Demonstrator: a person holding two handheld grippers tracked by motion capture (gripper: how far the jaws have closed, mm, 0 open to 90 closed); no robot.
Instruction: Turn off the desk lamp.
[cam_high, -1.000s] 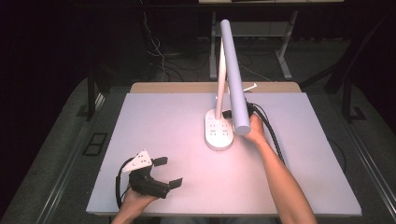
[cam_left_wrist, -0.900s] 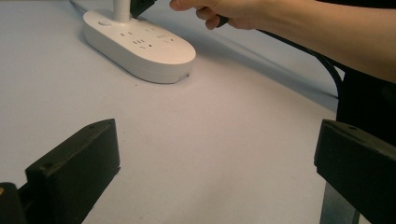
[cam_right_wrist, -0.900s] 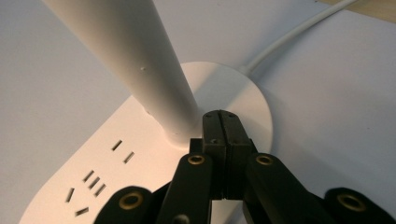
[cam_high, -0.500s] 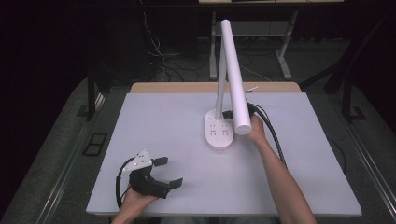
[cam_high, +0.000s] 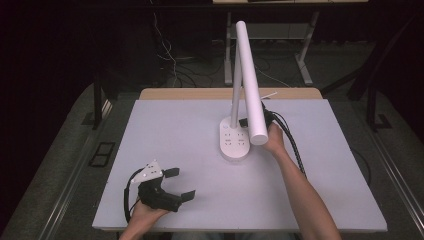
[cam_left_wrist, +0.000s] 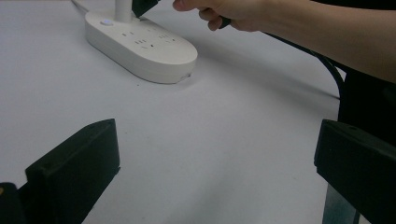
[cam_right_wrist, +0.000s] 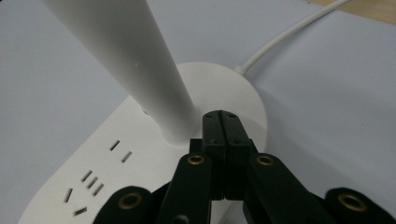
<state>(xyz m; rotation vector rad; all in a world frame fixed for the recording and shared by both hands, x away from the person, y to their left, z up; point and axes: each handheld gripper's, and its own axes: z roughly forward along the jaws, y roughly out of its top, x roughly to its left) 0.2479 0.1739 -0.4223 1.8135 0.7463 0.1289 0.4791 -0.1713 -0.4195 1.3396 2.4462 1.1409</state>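
The desk lamp (cam_high: 239, 100) stands mid-counter on its socket-strip base (cam_right_wrist: 154, 158), apparently set for a press on its controls. The right gripper (cam_right_wrist: 226, 122), jaws pressed together and empty, noses against the post's foot. The left gripper (cam_high: 176, 184) rests near the counter's (cam_high: 310, 190) front edge, jaws spread.

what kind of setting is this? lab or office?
Likely a lab data-collection bench: a bare white table under dark surrounds, loose cables on the floor behind, and a person holding a handheld left tool beside a desk lamp.
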